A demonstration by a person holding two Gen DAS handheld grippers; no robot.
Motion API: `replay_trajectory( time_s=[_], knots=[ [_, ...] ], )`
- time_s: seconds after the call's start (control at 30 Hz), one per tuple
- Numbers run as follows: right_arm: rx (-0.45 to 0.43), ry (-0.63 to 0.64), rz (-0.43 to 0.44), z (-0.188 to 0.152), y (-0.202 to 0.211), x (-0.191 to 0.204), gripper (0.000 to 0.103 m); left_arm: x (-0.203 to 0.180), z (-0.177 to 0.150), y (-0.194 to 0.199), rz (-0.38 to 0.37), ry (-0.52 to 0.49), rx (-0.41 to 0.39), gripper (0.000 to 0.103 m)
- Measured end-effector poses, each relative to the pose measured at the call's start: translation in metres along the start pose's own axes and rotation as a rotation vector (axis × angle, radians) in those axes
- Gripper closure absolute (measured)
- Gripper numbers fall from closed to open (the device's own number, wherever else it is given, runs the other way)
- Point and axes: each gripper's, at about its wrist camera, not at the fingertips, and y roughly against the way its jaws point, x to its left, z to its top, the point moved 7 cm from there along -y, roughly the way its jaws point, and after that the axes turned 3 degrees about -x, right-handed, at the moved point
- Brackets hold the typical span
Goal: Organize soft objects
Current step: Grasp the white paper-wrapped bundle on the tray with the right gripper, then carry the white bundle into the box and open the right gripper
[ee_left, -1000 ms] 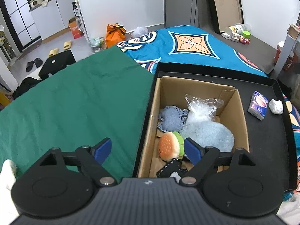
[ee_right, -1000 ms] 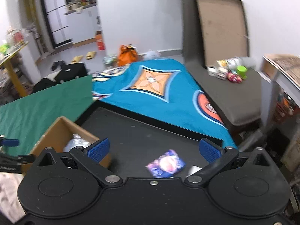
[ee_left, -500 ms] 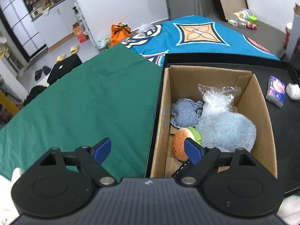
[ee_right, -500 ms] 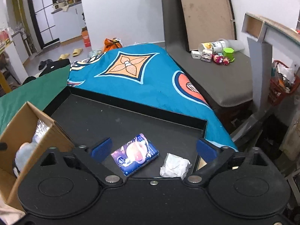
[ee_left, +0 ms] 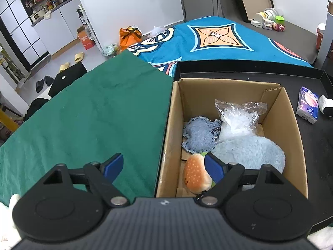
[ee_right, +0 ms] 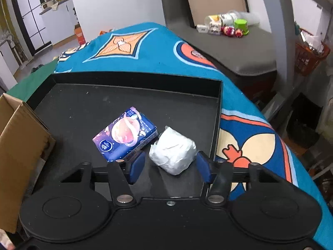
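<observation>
Four soft items fill the cardboard box (ee_left: 291,112); right gripper (ee_right: 170,163), jaws just closing, brackets one white bundle (ee_right: 172,151), ungripped, beside one tissue pack (ee_right: 124,134) near the black tray (ee_right: 135,79)'s right edge; left gripper (ee_left: 164,164) gapes empty.

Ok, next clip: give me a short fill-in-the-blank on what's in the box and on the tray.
1. The burger plush lies inside the ____ box.
2. The white bundle sits between the ____ gripper's pads.
3. The tissue pack lies on the ____ tray.

Missing: cardboard; right; black
</observation>
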Motion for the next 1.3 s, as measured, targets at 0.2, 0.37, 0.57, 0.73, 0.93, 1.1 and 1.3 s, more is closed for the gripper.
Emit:
replay_trajectory(
  time_s=[0.2,0.37,0.57,0.73,0.93,1.1,1.3],
  knots=[
    [-0.013,-0.119,-0.025,0.006,0.0,-0.006,0.046,0.001,-0.002,-0.002,-0.002,0.011,0.002,0.019],
    [-0.029,-0.144,-0.071,0.008,-0.006,-0.006,0.049,0.002,-0.007,-0.001,0.001,0.01,0.009,0.019],
    [-0.036,-0.163,-0.116,0.009,-0.003,-0.007,0.059,0.001,-0.011,0.005,-0.005,0.009,0.004,0.019],
    [-0.052,-0.242,-0.114,0.006,0.012,-0.012,0.06,-0.001,-0.013,0.007,-0.012,0.013,0.004,0.019],
    [-0.112,-0.271,-0.108,0.017,0.037,-0.011,0.06,-0.001,-0.012,0.014,-0.024,0.02,-0.014,0.019],
    [-0.167,-0.243,-0.082,0.033,0.056,0.005,0.06,0.005,-0.013,0.02,-0.02,0.029,-0.024,0.019],
    [-0.196,-0.209,-0.037,0.044,0.073,0.028,0.06,0.012,-0.02,0.021,-0.02,0.032,-0.026,0.019]
  ],
)
